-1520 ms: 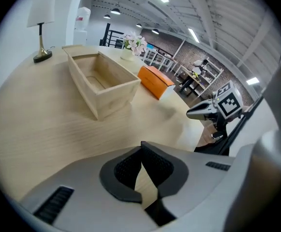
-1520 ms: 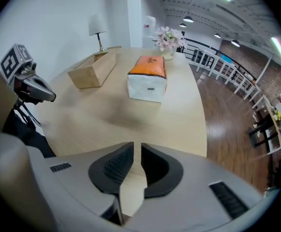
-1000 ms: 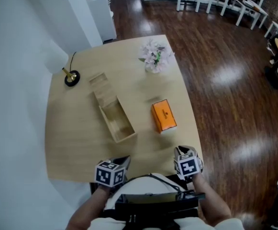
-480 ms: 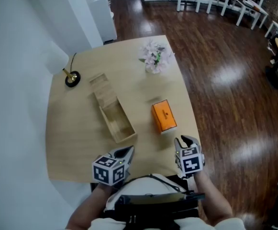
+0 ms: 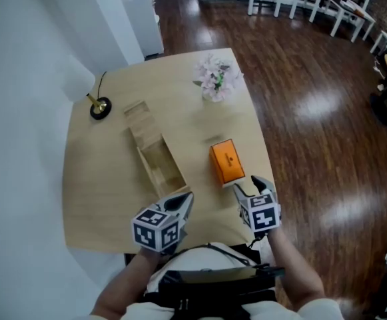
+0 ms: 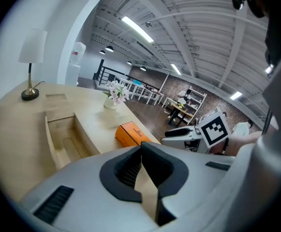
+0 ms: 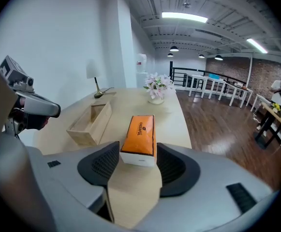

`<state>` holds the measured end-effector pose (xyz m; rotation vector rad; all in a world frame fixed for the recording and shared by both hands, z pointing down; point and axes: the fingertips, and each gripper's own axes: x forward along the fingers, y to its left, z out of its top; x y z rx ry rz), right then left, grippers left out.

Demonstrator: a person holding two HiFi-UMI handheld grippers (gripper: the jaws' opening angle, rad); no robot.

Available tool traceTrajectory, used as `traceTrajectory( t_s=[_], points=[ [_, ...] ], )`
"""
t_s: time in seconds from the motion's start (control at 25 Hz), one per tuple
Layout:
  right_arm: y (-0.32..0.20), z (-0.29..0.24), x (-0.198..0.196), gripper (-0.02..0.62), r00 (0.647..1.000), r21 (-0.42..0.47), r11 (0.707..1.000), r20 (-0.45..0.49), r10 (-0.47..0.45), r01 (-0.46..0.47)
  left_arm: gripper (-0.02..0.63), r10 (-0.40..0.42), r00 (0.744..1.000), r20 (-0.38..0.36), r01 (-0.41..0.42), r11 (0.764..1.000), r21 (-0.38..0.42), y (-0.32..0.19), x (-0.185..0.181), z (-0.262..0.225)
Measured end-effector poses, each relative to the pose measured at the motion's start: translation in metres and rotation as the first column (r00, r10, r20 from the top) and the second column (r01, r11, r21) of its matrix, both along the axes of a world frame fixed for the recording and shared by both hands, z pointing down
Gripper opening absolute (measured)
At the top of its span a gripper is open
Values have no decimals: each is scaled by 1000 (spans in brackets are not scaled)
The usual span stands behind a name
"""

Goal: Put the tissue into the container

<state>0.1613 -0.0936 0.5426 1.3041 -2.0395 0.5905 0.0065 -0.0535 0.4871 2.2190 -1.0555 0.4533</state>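
At the table's (image 5: 100, 179) near edge, the right gripper (image 5: 246, 186) faces the orange tissue box's (image 5: 226, 162) short end, jaws opening, box end at the tips, ungripped; likely lining up a lengthwise grab. Left gripper (image 5: 184, 201) closed, empty, parked near the open wooden container (image 5: 161, 169) left of the box.

I find the tissue box (image 5: 227, 162) orange on top and white at its near end, closed, lying flat on the table (image 5: 96, 179) with one short end toward me. The container (image 5: 174, 190) is a long, pale wooden box, open-topped at my end, with a flat wooden panel over its far part. It lies left of the tissue box, near but apart.
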Motion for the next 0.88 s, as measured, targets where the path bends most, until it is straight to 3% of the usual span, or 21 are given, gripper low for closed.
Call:
traceTrajectory(
  t_s=[0.32,0.52,0.88],
  points=[
    [-23,15,-21,298,998,-39,998,36,-46,48,0,-2,999,-33,1,1000,-11,-13,10,6],
    [-38,24,-22,325,998,-45,998,21,-51,52,88,-9,1000,-28,8,999,-34,-22,15,17],
    [-55,42,-26,373,998,-84,995,43,-53,56,137,-8,999,-36,6,999,-44,-43,32,28]
  ],
)
